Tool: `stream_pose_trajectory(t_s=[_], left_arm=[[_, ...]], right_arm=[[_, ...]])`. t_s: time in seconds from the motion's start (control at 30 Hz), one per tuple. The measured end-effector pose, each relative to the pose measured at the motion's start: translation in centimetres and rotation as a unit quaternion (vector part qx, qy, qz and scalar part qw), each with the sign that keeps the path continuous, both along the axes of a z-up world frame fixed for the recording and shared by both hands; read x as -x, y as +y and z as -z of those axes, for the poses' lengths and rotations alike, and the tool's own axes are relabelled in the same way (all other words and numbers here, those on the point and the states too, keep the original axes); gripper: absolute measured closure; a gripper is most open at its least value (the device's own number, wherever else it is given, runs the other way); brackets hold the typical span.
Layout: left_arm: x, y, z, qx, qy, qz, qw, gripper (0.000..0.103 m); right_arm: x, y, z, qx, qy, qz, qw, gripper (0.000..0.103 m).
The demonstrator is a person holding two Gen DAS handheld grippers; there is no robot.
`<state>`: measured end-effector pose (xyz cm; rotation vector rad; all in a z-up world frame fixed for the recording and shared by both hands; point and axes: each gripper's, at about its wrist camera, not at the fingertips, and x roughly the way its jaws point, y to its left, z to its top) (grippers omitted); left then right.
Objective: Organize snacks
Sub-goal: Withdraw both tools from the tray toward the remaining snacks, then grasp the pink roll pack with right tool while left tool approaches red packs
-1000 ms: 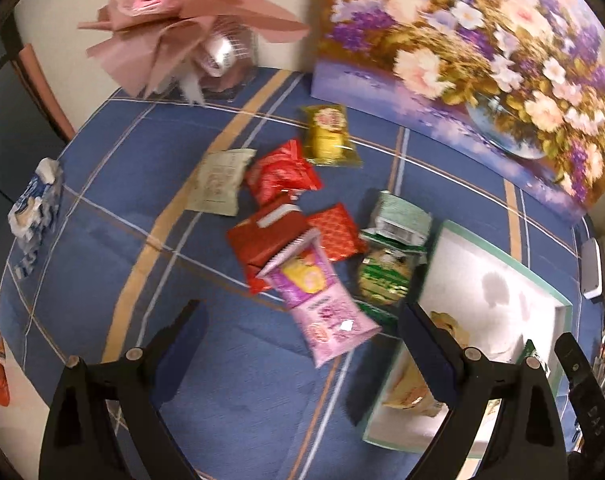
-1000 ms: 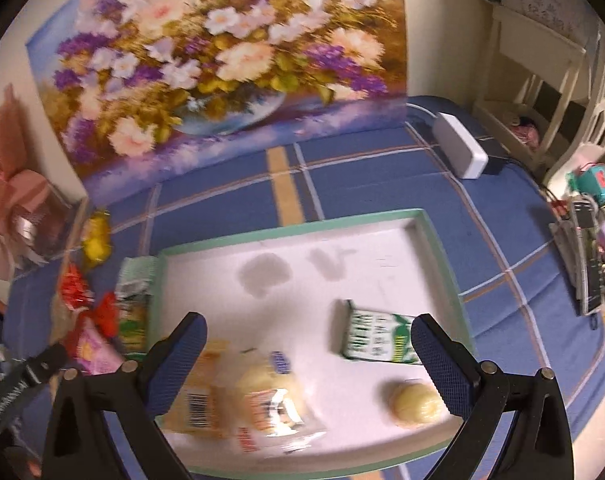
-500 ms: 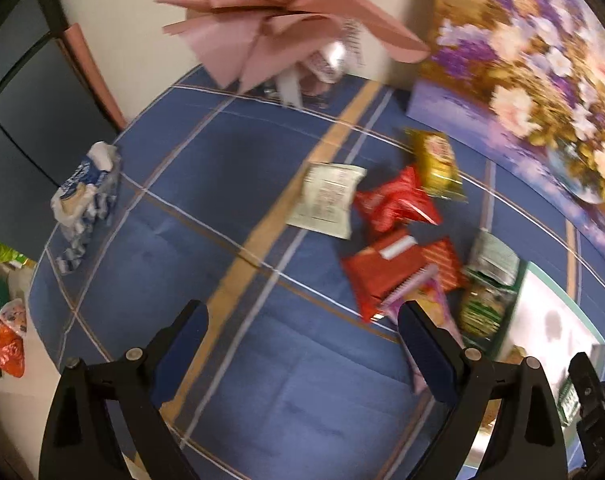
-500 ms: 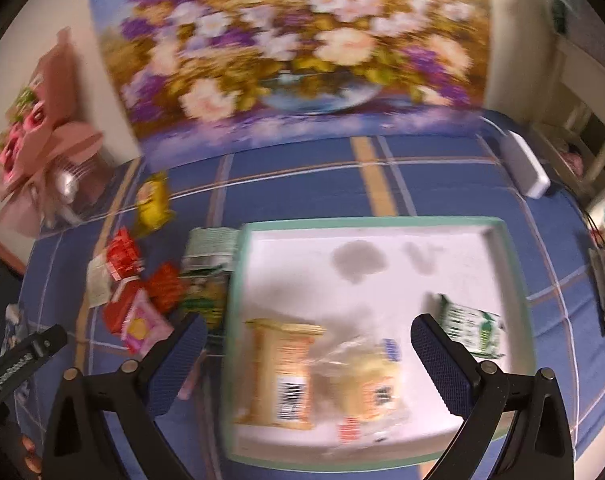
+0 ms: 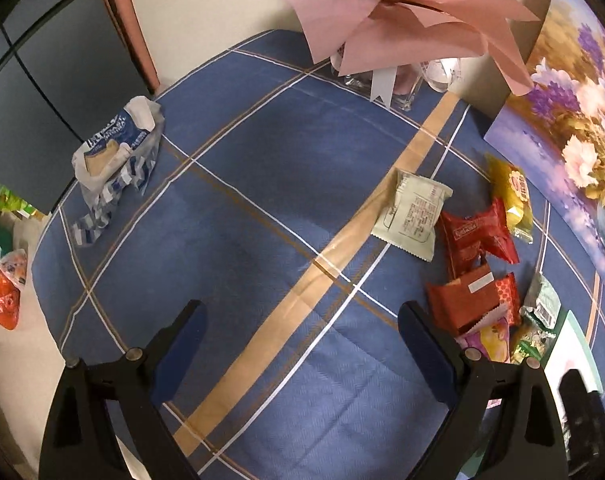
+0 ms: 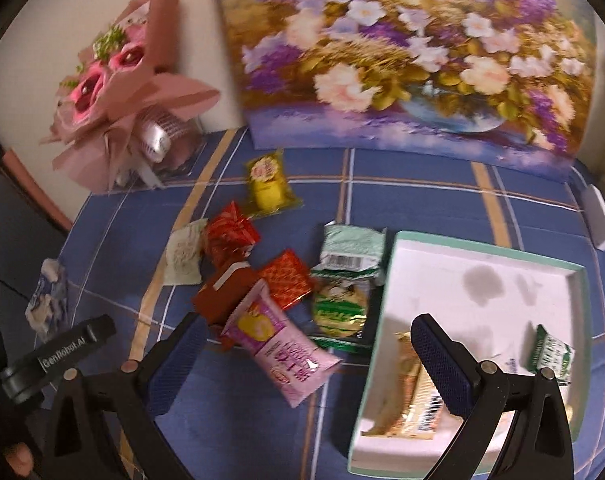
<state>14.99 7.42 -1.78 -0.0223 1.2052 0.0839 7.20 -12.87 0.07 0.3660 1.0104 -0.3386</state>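
Observation:
Several snack packets lie loose on the blue checked cloth: a pink one (image 6: pixel 280 350), a round green one (image 6: pixel 339 312), a pale green one (image 6: pixel 352 250), red ones (image 6: pixel 286 284), a yellow one (image 6: pixel 268 182) and a whitish one (image 5: pixel 414 214). A white tray with a green rim (image 6: pixel 386 308) at the right holds a tan packet (image 6: pixel 412 396) and a green-striped packet (image 6: pixel 550 354). My right gripper (image 6: pixel 308 360) is open, hanging over the pink packet and the tray's left rim. My left gripper (image 5: pixel 300 354) is open over bare cloth, left of the pile.
A pink-wrapped bouquet (image 6: pixel 118 92) in a glass vase and a flower painting (image 6: pixel 402 52) stand at the back against the wall. A crumpled blue-and-white bag (image 5: pixel 114 160) lies at the table's left edge. A white box (image 6: pixel 600 222) sits at the far right.
Both views have swung left: the snack pile slid to the right in the left wrist view, and the tray shifted right while the pile came into the right wrist view.

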Motion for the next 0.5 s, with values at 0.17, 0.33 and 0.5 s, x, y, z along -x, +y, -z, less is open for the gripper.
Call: stream_pose_trajectory(t_s=[0.17, 0.33, 0.5], left_arm=[[-0.3, -1.0, 1.3, 0.006, 0.016, 0.016, 0.9997, 0.007], [-0.9, -2.3, 3.9, 0.005, 0.05, 0.029, 0.9983, 0.007], [-1.7, -3.0, 6.2, 0.006, 0.08, 0.028, 0.9964, 0.007]], right_arm=[[-0.7, 0.1, 2.5, -0.012, 0.028, -0.01, 0.999, 0.0], [-1.2, 0.5, 4.6, -0.016, 0.054, -0.023, 0.998, 0.0], [-1.8, 1.2, 5.9, -0.01, 0.068, -0.043, 0.997, 0.0]])
